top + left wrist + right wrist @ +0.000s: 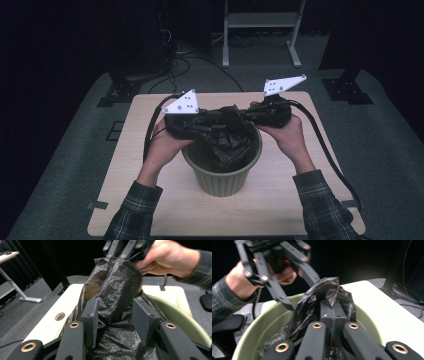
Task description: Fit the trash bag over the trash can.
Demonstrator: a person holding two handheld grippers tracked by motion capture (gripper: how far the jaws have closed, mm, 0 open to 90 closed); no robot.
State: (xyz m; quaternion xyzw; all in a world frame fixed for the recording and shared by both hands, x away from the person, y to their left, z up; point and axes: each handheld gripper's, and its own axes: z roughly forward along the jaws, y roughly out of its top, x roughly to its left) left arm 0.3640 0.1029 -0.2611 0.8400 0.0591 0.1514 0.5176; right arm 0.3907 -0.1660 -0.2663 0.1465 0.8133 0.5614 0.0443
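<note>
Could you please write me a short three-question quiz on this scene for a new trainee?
1. True or false: the right gripper is shut on the black bag.
2. What does the bag hang into? A) green bin B) a cardboard box C) a drawer
3. How do the left gripper jaws stand around the bag?

Key: 1 true. 2 A. 3 Apart, with bag film between them.

We note plaid flannel sleeves (pixel 137 207), dark green-grey. Both grippers are black with brass-coloured rivets (pixel 74 325), grey pads (pixel 90 318), white three-cornered plates (pixel 183 104) and thick black cables (pixel 327 150).
</note>
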